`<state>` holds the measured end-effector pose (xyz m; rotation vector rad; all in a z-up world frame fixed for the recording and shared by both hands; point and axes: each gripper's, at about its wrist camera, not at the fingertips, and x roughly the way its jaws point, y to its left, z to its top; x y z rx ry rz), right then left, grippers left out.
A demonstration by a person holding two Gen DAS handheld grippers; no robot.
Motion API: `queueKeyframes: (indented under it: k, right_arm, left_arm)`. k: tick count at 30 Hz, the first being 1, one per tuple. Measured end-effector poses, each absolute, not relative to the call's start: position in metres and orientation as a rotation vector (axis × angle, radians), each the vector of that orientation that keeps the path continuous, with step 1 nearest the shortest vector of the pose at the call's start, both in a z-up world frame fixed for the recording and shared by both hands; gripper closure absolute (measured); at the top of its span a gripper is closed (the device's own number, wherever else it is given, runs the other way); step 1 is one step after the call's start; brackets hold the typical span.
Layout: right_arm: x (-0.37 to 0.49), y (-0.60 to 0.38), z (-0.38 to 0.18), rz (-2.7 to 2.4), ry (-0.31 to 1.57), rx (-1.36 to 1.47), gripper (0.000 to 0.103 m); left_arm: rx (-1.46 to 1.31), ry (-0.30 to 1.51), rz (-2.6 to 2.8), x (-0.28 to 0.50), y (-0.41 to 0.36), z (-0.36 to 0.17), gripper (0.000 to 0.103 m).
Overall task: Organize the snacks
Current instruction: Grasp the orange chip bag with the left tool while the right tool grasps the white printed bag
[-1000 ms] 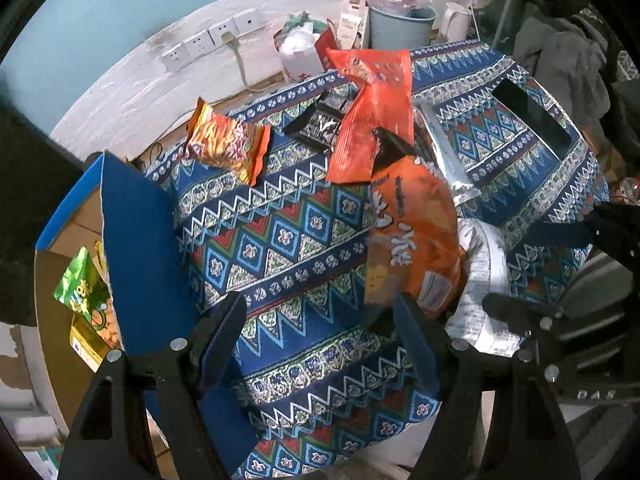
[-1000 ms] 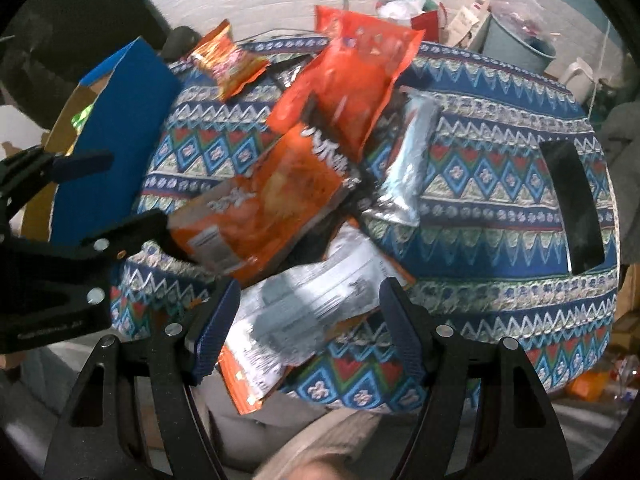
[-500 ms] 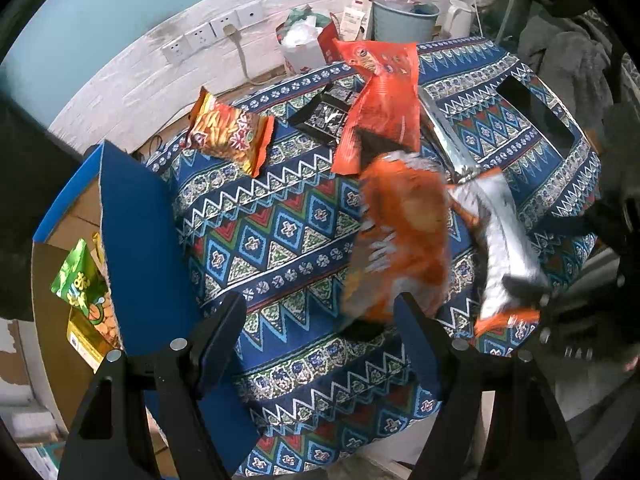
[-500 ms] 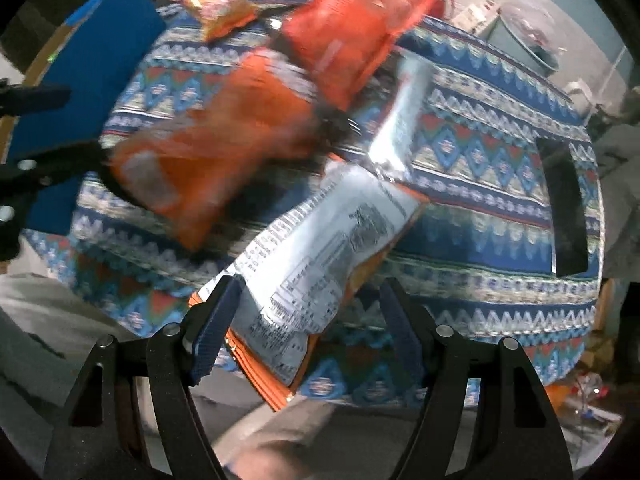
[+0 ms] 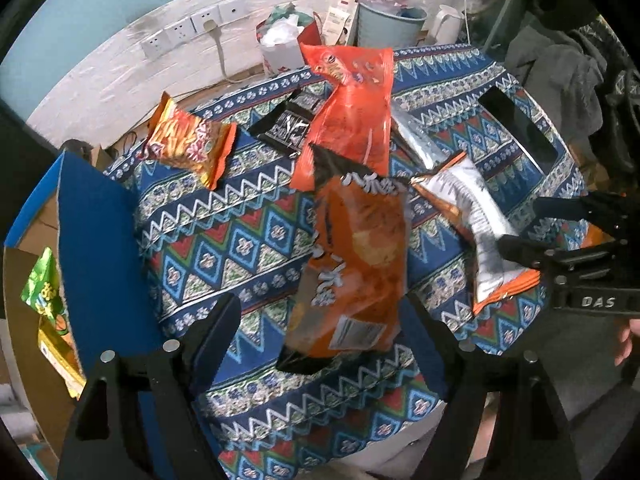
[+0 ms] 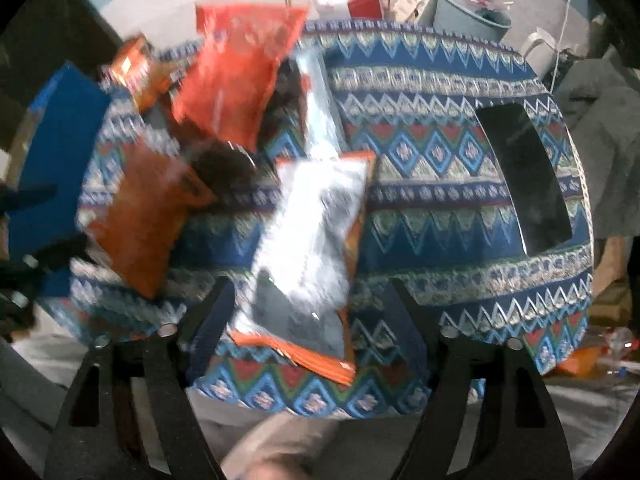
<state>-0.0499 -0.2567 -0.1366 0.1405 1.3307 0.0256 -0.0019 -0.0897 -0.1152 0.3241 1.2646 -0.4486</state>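
An orange chip bag (image 5: pixel 354 268) lies on the patterned table cloth (image 5: pixel 224 236) between the wide-open fingers of my left gripper (image 5: pixel 324 332); it also shows blurred in the right wrist view (image 6: pixel 140 216). A silver-backed orange snack bag (image 6: pixel 308 248) lies between the wide-open fingers of my right gripper (image 6: pixel 308 320), and shows in the left wrist view (image 5: pixel 476 232) under the right gripper's fingers (image 5: pixel 532 252). A red bag (image 5: pixel 352 108), a small orange packet (image 5: pixel 188 140), a black packet (image 5: pixel 288 126) and a silver packet (image 5: pixel 416 136) lie farther back.
A blue cardboard box (image 5: pixel 96 240) stands at the table's left edge, with a green snack packet (image 5: pixel 42 288) inside. A black phone (image 6: pixel 524 176) lies on the right of the table. A bin (image 5: pixel 388 24), bags and wall sockets (image 5: pixel 192 28) stand behind.
The two bags lay overlapped a second ago; now they lie apart, the orange chip bag to the left, the silver-backed bag to the right. The right wrist view is blurred by motion.
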Motion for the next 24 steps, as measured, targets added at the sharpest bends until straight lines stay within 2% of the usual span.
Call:
queueKeyframes:
  k: [17,19,23,24]
  right_arm:
    - [-0.003,-0.244,-0.202,-0.039,1.433,0.108,0.027]
    - [-0.004,-0.246,-0.206,-0.036,1.437,0.102,0.041]
    - [-0.006,-0.249,-0.209,-0.037,1.431,0.089,0.052]
    - [-0.006,-0.249,-0.208,-0.029,1.426,0.087,0.061]
  left_arm:
    - [0.296,1.359,-0.442,0.022,-0.120,-0.162,0.020]
    - [0.312,1.366,-0.437,0.024,-0.123,-0.169,0.020]
    - [0.326,1.378,-0.434,0.028,-0.128,-0.181,0.020]
    - [0.323,1.382,-0.440,0.029,-0.128,-0.183,0.022]
